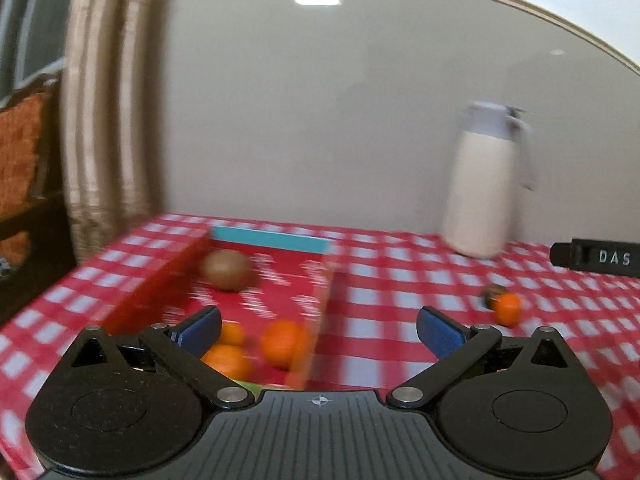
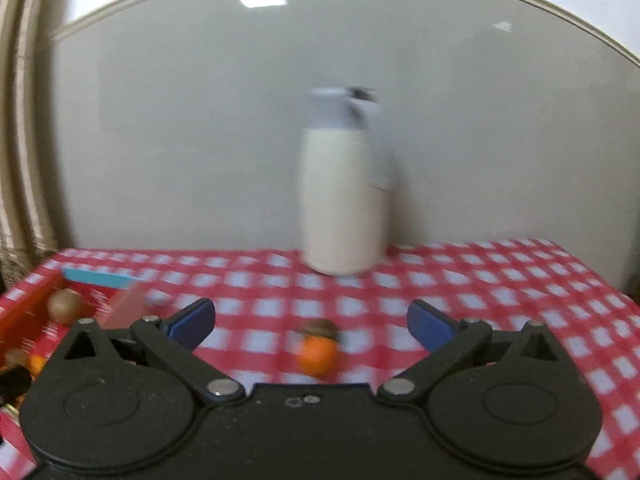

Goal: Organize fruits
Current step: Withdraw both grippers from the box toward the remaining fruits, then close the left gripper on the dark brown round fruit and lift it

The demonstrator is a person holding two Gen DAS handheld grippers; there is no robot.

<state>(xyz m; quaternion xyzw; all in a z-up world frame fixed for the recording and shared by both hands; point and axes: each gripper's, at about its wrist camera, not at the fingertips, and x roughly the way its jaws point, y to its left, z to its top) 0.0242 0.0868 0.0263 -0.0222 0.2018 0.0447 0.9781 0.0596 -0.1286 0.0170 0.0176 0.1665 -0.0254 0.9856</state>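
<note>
A red cardboard box (image 1: 160,280) with a blue far edge sits on the checked tablecloth at the left. Inside lie a brown kiwi (image 1: 226,269) and three oranges (image 1: 285,343). My left gripper (image 1: 318,330) is open and empty, above the box's right wall. A loose orange (image 1: 508,309) lies on the cloth to the right with a small brown fruit (image 1: 491,293) right behind it. In the right wrist view my right gripper (image 2: 311,320) is open and empty, with that orange (image 2: 318,354) and brown fruit (image 2: 320,327) between its fingers, just ahead. The box (image 2: 24,316) shows at far left.
A cream thermos jug (image 1: 482,184) with a grey lid stands near the wall at the back; it also shows in the right wrist view (image 2: 344,192). A black device marked "DAS" (image 1: 596,258) is at the right edge. A curtain (image 1: 104,100) hangs at the left.
</note>
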